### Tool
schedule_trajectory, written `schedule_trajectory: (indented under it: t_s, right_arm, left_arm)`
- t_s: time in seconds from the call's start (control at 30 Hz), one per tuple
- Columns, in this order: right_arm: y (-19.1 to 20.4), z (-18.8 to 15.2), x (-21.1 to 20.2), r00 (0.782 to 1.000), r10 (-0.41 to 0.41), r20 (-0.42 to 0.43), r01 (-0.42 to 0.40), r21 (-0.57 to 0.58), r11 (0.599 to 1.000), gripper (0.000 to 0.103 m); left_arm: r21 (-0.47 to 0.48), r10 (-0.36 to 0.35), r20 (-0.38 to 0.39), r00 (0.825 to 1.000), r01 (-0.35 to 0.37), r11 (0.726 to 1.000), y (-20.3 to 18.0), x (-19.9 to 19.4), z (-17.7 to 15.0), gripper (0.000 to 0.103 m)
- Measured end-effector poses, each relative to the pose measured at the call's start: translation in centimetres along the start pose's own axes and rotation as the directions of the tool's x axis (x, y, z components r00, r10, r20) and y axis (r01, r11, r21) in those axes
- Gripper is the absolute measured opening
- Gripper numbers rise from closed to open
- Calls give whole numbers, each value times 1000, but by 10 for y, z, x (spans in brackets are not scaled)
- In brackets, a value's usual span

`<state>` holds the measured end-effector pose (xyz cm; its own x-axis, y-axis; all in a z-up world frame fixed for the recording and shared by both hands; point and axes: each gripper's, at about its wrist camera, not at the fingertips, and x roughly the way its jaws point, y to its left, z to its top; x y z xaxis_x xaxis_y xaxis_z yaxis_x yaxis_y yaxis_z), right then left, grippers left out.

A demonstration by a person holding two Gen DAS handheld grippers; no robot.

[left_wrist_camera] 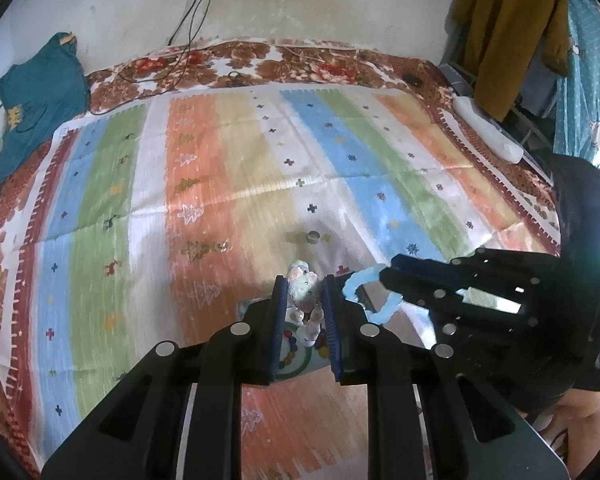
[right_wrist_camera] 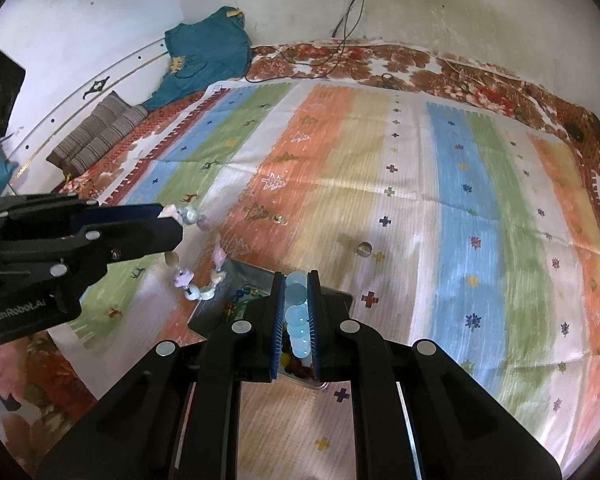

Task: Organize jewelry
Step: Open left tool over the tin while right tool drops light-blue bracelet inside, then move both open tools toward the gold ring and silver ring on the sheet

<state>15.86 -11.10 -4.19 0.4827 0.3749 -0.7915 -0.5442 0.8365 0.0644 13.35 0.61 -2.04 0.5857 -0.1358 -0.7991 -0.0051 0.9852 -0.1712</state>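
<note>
Striped cloth (right_wrist_camera: 420, 208) covers the bed, with a metal tray (right_wrist_camera: 256, 276) of beads below both tools. Left gripper (left_wrist_camera: 304, 292) has its 2 fingers closed narrow on a pale pink-and-white bead bracelet (right_wrist_camera: 198, 284), whose loop hangs beneath the fingertips over the tray's edge. Right gripper (right_wrist_camera: 298, 300) pinches a blue disc bracelet (right_wrist_camera: 298, 316) between its pads, lifted above the tray.

1. Pastel bracelet (right_wrist_camera: 198, 276): chunky pink, white and pale-blue beads, hanging in a loop above the tray's left end.
2. Blue bracelet (right_wrist_camera: 298, 320): flat light-blue discs, held above the tray.
3. Tray (right_wrist_camera: 252, 276): grey metal, on the striped cloth, holding small coloured beads.
4. Ring (right_wrist_camera: 365, 249): small, metallic, on the cloth beyond the tray.
</note>
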Motion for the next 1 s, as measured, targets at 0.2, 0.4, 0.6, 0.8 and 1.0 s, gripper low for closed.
schedule_trajectory:
  t_s: [0.2, 0.4, 0.6, 0.8, 1.0]
  right_arm:
    - [-7, 0, 3, 1000, -14, -27, 14, 7, 1000, 28]
    - [-14, 2, 13, 998, -39, -56, 40, 5, 999, 34]
    - [-20, 6, 20, 997, -39, -72, 40, 15, 999, 46]
    - [-25, 11, 27, 996, -26, -89, 28, 21, 999, 51]
    - [-30, 17, 38, 994, -17, -105, 19, 19, 1000, 55]
  left_arm:
    - [-34, 45, 1, 999, -45, 998, 13, 0, -1, 30]
    - [-53, 78, -8, 997, -78, 996, 23, 3, 1, 39]
    - [-93, 115, -26, 993, -117, 989, 38, 12, 5, 40]
    - [-123, 126, -49, 991, -131, 984, 51, 22, 10, 43]
    - [-126, 127, -65, 990, -134, 983, 59, 30, 13, 46]
